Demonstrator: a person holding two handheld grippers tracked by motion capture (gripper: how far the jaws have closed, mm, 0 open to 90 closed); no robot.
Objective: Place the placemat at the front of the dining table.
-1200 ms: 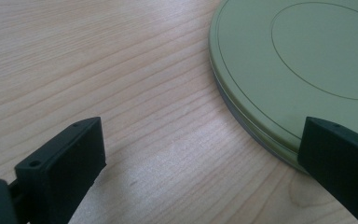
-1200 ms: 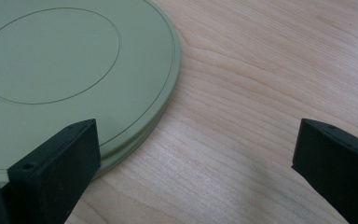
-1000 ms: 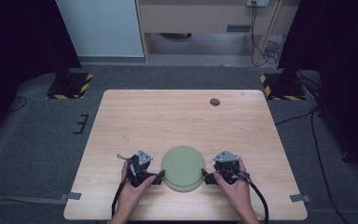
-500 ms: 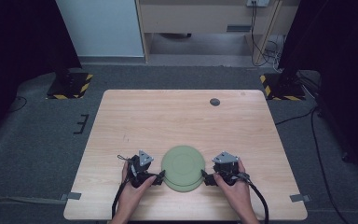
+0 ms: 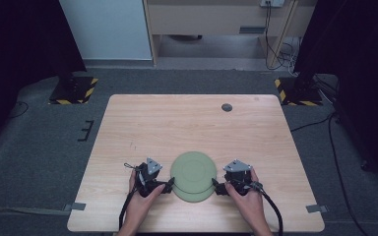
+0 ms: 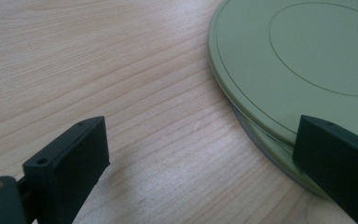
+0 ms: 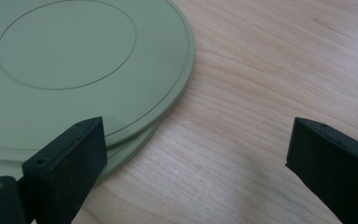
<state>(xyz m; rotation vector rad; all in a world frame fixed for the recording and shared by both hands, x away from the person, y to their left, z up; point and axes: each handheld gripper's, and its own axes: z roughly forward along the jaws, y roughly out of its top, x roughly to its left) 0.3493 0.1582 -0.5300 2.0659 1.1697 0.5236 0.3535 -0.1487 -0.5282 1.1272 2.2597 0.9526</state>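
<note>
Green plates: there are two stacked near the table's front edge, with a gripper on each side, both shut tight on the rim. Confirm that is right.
Not quite. The two stacked green plates do sit near the front edge of the table, with the left gripper and right gripper on either side, but both are open. Each gripper view shows its jaws spread wide, not clamped on the rim.

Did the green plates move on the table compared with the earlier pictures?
No. The green plates lie at the same place as before, near the table's front edge, equally far from the dark round spot.
</note>
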